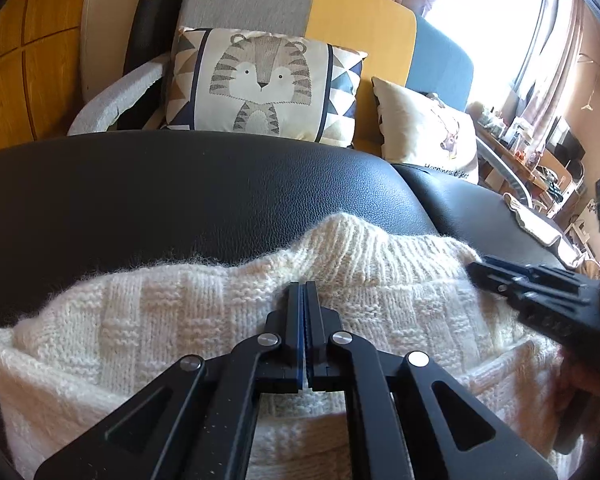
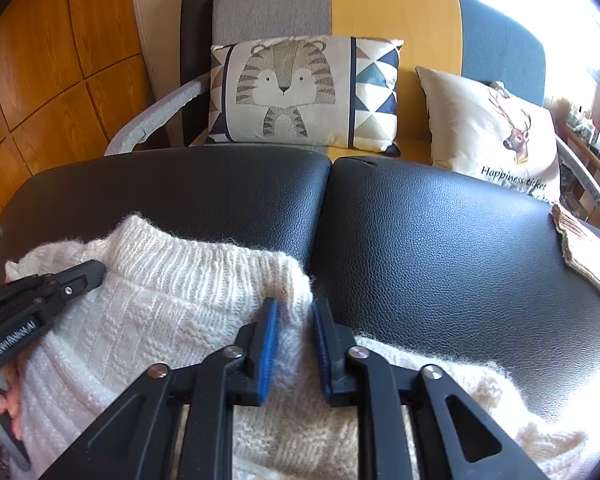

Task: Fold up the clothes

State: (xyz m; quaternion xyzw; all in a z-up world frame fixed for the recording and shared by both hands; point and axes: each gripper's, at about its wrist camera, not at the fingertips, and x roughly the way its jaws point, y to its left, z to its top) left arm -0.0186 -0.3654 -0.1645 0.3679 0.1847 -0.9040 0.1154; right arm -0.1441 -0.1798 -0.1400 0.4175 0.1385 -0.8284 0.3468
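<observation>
Cream sweater [image 2: 172, 304], two cushions, two grippers

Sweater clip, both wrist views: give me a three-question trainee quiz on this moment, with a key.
1. True or false: the left gripper is wide open above the sweater.
2. The right gripper sits at which part of the sweater?
A. by the ribbed collar
B. at a sleeve cuff
C. off the sweater, on the black cushion
3. Fill in: the pillow behind the black cushions shows a ____.

Key:
1. False; its jaws are shut, over the knit just below the collar.
2. A; its jaws stand open, with knit between them.
3. Tiger.
</observation>
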